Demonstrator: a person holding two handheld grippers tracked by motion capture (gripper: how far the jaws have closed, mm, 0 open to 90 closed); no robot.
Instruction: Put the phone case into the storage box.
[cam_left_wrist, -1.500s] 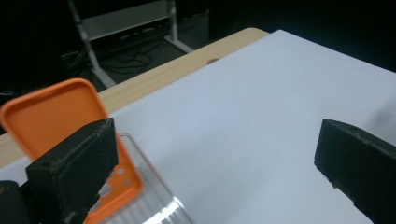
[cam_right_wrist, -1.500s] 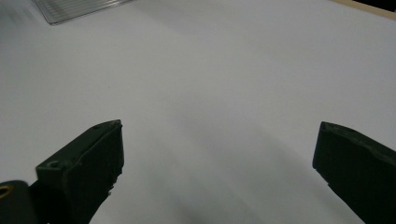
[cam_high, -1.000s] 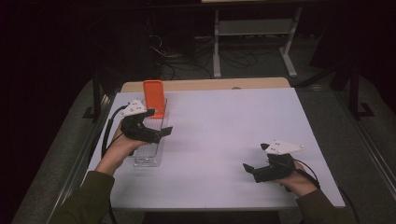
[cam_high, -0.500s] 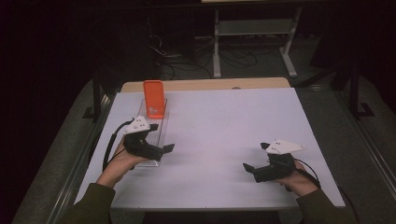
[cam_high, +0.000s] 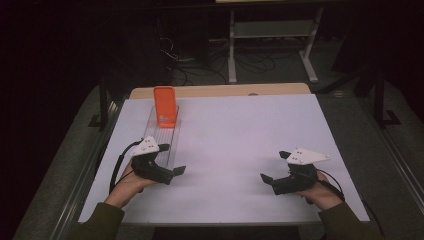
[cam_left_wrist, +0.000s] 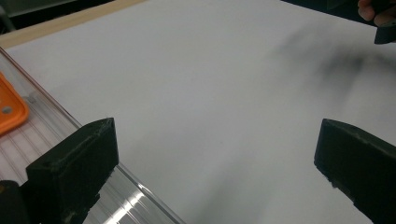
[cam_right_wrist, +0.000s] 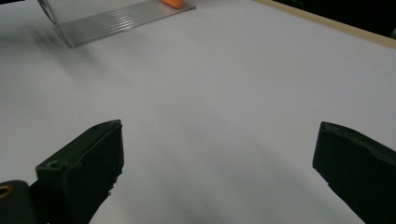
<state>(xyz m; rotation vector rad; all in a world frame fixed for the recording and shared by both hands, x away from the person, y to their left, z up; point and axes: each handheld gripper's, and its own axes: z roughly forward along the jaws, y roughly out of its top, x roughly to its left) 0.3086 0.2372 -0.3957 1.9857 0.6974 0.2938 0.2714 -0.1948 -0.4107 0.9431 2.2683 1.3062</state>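
While both claws sit low at the near edge of the white desk, the relation that counts is the one between the left claw and the clear ribbed tray. Seen from the high view, that claw rests at about 7 o'clock on the desk, its jaws spread wide with nothing between them, and the tray's near end lies just beside it toward 12 o'clock. From the left gripper view, the tray passes under the left-hand jaw while the other jaw stands over bare desk, so the claw is just off the tray, not astride it. The right claw rests at about 5 o'clock, likewise wide open and holding nothing, well apart from the tray, which the right gripper view shows far off. I judge the left hand the nearer for any next grasp. Farther out, the tray's long axis runs from near to far, roughly 6 to 12 o'clock, and the orange piece lies on its far end, near 11 o'clock of the desk
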